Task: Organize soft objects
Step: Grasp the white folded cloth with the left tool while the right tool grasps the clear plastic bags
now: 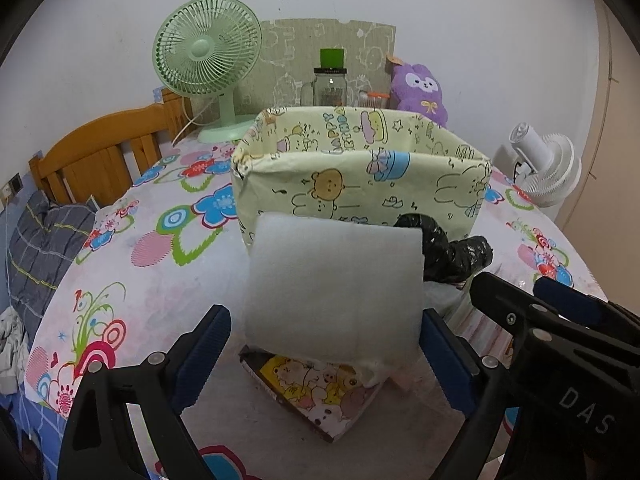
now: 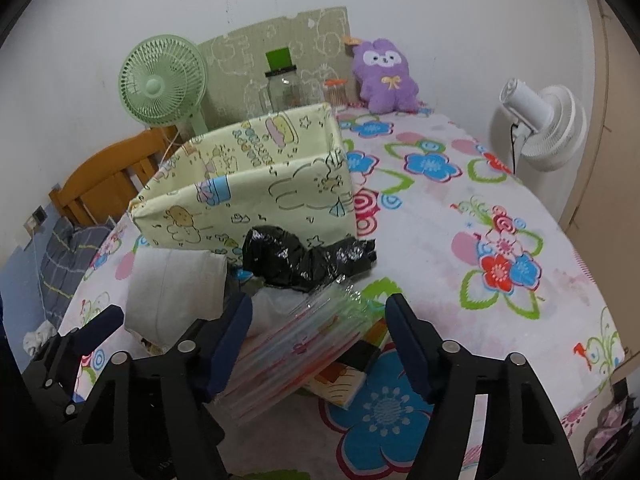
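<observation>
A white foam pad [image 1: 334, 284] stands between the fingers of my left gripper [image 1: 326, 344], which is open around it; the right finger touches its edge, the left is apart. It also shows in the right wrist view [image 2: 174, 288]. Behind it stands a yellow cartoon-print fabric bin [image 1: 360, 168], also in the right wrist view [image 2: 248, 188]. A crumpled black plastic bag [image 2: 308, 258] lies in front of the bin. My right gripper [image 2: 318, 344] is open over a clear packet with striped contents [image 2: 296, 354].
A cartoon-print box [image 1: 316, 396] lies under the foam. At the back stand a green fan [image 1: 208, 60], a glass jar [image 1: 330, 84] and a purple plush [image 2: 386, 76]. A white fan [image 2: 540, 128] is at the right table edge. A wooden bed frame [image 1: 100, 152] is left.
</observation>
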Motion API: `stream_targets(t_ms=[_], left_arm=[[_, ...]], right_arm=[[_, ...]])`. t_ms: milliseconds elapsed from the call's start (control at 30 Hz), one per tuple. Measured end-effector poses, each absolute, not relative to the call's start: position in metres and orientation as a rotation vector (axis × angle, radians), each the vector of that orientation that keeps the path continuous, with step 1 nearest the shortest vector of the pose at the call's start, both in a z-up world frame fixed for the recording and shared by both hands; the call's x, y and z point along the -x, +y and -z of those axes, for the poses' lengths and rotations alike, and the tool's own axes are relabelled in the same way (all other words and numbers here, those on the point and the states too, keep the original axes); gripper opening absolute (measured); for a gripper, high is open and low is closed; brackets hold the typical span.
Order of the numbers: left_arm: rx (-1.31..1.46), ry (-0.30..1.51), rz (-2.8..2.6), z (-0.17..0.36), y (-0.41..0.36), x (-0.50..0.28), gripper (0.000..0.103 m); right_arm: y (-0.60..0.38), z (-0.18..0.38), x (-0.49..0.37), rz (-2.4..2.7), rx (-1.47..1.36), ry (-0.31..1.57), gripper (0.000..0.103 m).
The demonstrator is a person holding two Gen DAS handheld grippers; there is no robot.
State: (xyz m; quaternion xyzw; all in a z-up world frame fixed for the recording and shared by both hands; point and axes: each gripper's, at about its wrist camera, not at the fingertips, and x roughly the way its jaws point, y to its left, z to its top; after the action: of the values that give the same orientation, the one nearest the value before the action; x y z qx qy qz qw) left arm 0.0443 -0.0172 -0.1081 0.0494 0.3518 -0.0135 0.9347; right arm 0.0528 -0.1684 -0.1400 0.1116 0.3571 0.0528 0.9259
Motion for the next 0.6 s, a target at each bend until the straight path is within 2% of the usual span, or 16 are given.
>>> stream_targets(t_ms=[433,600], left_arm=[[-0.13,0.762,0.019,0.121,-0.02,-0.059,0.088],[-0.13,0.762,0.03,0.121,-0.022,-0.061,0.086]], right_arm=[[-0.158,0.156,-0.074,-0.138,-0.238,0.802,0.046],[-0.154,0.157,-0.078,-0.146,-0.231,0.798,0.031]])
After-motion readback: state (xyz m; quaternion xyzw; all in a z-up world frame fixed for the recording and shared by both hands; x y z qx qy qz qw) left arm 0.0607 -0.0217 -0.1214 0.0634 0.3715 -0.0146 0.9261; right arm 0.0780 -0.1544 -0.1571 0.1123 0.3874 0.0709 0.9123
